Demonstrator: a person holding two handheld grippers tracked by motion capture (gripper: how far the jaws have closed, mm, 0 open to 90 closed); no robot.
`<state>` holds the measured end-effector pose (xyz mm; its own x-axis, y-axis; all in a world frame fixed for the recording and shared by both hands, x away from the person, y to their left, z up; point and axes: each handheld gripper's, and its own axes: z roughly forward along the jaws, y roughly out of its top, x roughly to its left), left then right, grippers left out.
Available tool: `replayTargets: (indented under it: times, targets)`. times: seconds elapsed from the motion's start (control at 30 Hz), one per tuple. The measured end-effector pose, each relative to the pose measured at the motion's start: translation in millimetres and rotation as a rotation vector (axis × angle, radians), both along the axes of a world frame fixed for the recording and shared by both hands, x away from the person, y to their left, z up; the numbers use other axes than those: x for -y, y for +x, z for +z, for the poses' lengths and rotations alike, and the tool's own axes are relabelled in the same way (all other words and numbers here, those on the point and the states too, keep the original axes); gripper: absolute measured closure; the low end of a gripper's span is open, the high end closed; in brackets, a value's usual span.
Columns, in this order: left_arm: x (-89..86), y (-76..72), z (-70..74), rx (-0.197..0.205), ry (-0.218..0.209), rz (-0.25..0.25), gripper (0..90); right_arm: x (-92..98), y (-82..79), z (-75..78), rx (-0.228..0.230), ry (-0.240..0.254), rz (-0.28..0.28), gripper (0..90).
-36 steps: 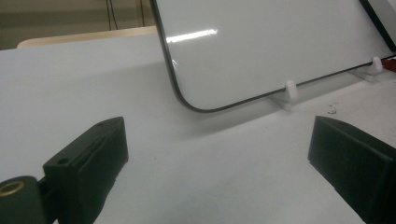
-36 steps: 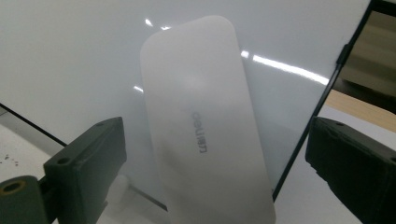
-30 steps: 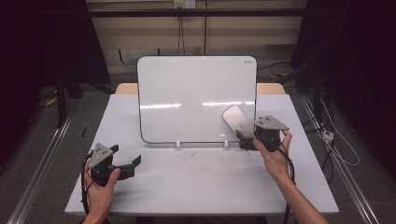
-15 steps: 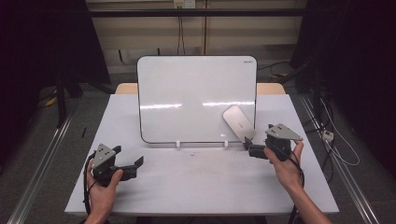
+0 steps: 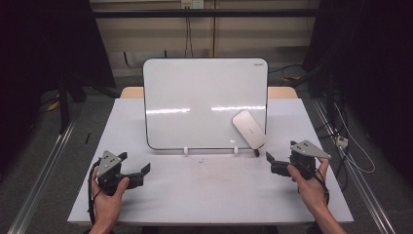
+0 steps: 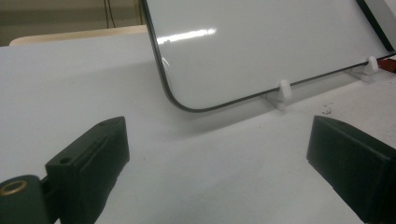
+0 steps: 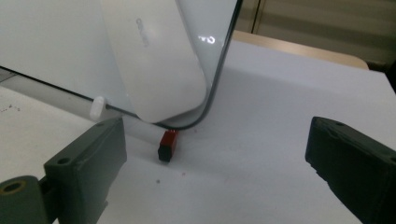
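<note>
A whiteboard (image 5: pixel 204 102) is propped upright on the white bench (image 5: pixel 209 195), ahead of both hand-held grippers. A white eraser (image 7: pixel 154 60) is stuck to its lower corner, just ahead of the right hand-held gripper (image 5: pixel 275 165), whose jaws are spread wide and empty; a small red-and-black marker (image 7: pixel 167 145) lies beneath it. The left hand-held gripper (image 5: pixel 139 174) is likewise held wide apart.

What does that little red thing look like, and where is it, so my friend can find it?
Find the big whiteboard standing on the table. At its bottom right corner, under the white eraser stuck on it, lies a tiny red-and-black marker, the one coloured thing there.
</note>
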<state>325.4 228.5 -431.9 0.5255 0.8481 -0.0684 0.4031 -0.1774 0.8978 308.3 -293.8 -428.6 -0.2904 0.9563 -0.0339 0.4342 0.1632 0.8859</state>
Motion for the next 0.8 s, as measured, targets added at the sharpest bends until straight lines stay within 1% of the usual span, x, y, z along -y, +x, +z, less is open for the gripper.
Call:
replayTargets:
  times: [0.07,0.13,0.27,0.37,0.43,0.53,0.6,0.63,0.67,0.73,0.8]
  targets:
    - [0.6,-0.2,-0.1,0.000,0.001,0.000,5.6,3.0,-3.0,-3.7,-0.009,-0.002,-0.003,5.8]
    - [0.6,-0.6,0.2,0.000,0.004,-0.003,5.6,6.7,-6.2,-6.7,-0.014,0.010,-0.007,5.9]
    - [0.3,-1.5,0.1,-0.001,-0.002,0.002,5.6,12.6,-12.5,-11.6,-0.007,0.011,-0.016,6.4]
    - [-0.7,-2.4,-0.8,-0.005,0.003,0.003,5.6,15.6,-17.4,-15.0,-0.004,0.017,-0.025,6.7]
    - [-0.4,-3.1,-1.4,-0.004,0.004,0.008,5.6,17.0,-19.6,-18.0,0.010,0.023,-0.034,6.8]
    - [-2.0,-4.4,-1.1,-0.002,0.005,0.024,6.5,17.4,-21.2,-24.0,0.010,0.008,-0.051,7.6]
    - [-2.1,-5.1,-2.7,-0.008,0.005,0.034,6.5,17.8,-22.3,-24.6,0.008,0.017,-0.052,7.8]
    - [-2.0,-5.2,-3.3,-0.015,0.005,0.034,6.5,17.5,-22.9,-24.0,0.013,0.009,-0.053,7.9]
    - [-2.1,-5.3,-3.0,-0.016,0.004,0.030,6.5,17.4,-23.1,-23.3,0.024,0.004,-0.055,7.9]
    - [-1.4,-5.2,-2.7,-0.011,0.007,0.030,6.4,17.8,-22.4,-21.6,0.035,0.017,-0.054,7.9]
    - [-0.9,-4.2,-3.3,-0.021,0.013,0.025,6.4,18.2,-21.0,-21.4,0.036,0.010,-0.055,7.9]
